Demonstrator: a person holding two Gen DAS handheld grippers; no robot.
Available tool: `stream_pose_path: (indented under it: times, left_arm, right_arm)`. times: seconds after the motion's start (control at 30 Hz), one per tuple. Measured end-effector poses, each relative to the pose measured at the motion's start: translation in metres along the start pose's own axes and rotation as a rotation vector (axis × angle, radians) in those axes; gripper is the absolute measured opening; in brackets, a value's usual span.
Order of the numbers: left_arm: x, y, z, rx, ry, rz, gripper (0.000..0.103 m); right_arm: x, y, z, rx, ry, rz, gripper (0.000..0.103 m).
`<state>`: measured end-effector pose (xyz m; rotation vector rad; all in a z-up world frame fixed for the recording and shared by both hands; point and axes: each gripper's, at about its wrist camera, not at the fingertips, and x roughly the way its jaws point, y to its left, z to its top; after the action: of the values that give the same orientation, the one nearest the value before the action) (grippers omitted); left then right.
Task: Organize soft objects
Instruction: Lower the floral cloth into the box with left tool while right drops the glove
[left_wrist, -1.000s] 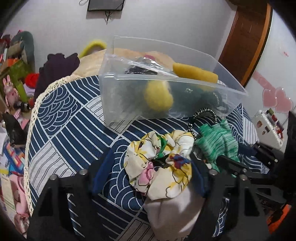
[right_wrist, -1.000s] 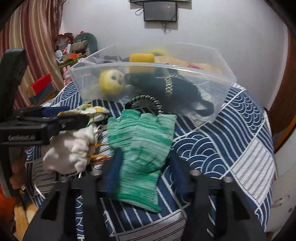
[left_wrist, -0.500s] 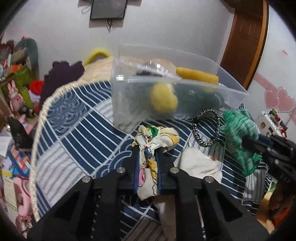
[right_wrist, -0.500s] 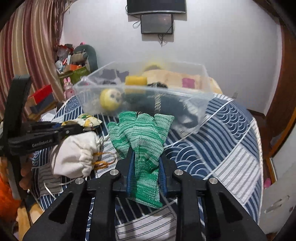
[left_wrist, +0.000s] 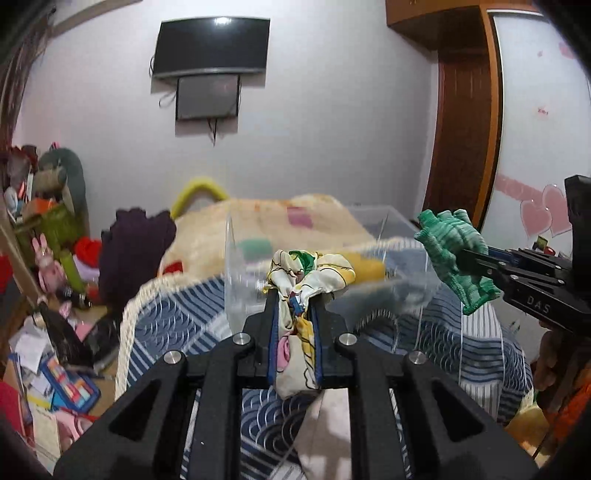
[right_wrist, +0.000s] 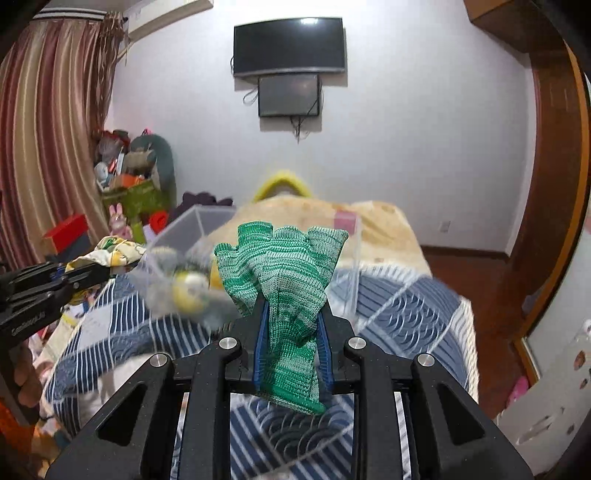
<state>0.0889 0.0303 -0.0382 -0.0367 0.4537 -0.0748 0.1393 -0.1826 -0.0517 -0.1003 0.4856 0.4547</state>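
Observation:
My left gripper (left_wrist: 294, 301) is shut on a floral scrunchie (left_wrist: 308, 273) and holds it up in front of the clear plastic bin (left_wrist: 236, 273). My right gripper (right_wrist: 291, 312) is shut on a green knitted glove (right_wrist: 284, 266), lifted above the table. The glove (left_wrist: 452, 251) and right gripper also show at the right of the left wrist view. The scrunchie (right_wrist: 110, 253) and left gripper show at the left of the right wrist view. The bin (right_wrist: 184, 229) holds a yellow ball (right_wrist: 190, 290) and other blurred soft things.
The table carries a blue and white patterned cloth (right_wrist: 399, 306). A white pouch (left_wrist: 328, 417) lies on it under the left gripper. A bed with a cream blanket (left_wrist: 266, 221) lies behind. Clutter and toys (left_wrist: 44, 258) fill the left side. A wooden door (left_wrist: 461, 122) stands at right.
Both grippers closed on their items and lifted them off the table, the views tilting up toward the bin's rim and the wall.

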Motion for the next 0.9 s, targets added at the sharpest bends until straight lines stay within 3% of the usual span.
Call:
stream_pose_path:
  times: [0.17, 0.37, 0.57, 0.77, 0.87, 0.9]
  left_arm:
    - [0.013, 0.004, 0.017, -0.019, -0.028, 0.003, 0.014]
    - [0.04, 0.008, 0.03, -0.032, -0.003, -0.006, 0.014]
    - [0.083, 0.005, 0.028, -0.026, 0.096, -0.029, 0.014]
    - [0.104, 0.0, 0.019, 0.003, 0.124, 0.005, 0.015]
    - [0.107, -0.004, 0.017, 0.02, 0.144, 0.017, 0.025]
    - [0.107, -0.005, 0.016, 0.026, 0.159, 0.022, 0.034]
  right_arm:
    - [0.003, -0.001, 0.021, 0.003, -0.053, -0.006, 0.021]
    - [0.021, 0.002, 0.035, 0.008, -0.071, -0.023, 0.021]
    - [0.054, 0.004, 0.029, 0.001, 0.008, -0.03, 0.021]
    - [0.077, 0.008, 0.017, -0.025, 0.095, -0.019, 0.022]
    - [0.079, 0.01, 0.012, -0.044, 0.109, -0.039, 0.025]
    - [0.078, 0.01, 0.012, -0.046, 0.111, -0.044, 0.027]
